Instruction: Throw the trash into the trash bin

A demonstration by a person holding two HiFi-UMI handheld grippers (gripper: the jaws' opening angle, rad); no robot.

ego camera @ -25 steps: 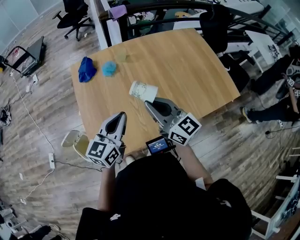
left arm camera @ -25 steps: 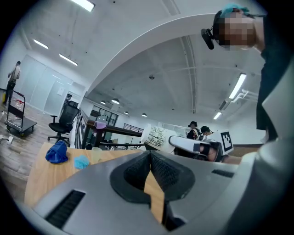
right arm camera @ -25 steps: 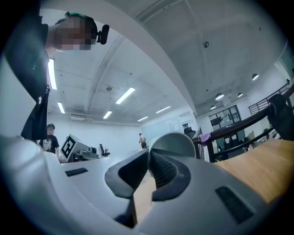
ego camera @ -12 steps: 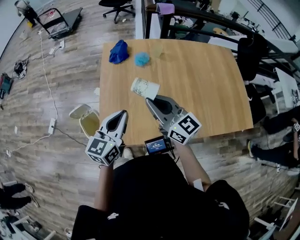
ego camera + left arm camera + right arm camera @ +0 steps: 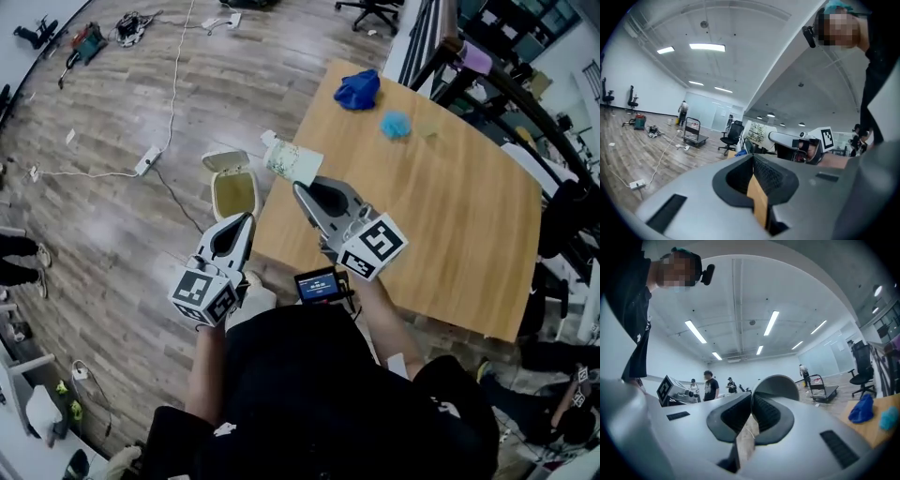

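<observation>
Right gripper is clamping the rim wall of the paper cup, jaws pinched nearly together on it. The right gripper view is showing the cup's mouth just past the pads. Cup is lying on its side, long axis running on ahead of the jaws, hanging roughly over the table corner. Trash bin is sitting on the floor just beside that corner, lid flipped open, left of and below the cup in the head view. Left gripper is pointing toward the bin, jaws together, carrying nothing. My read: the cup is needing to go left, off the edge and over the opening, before release.
</observation>
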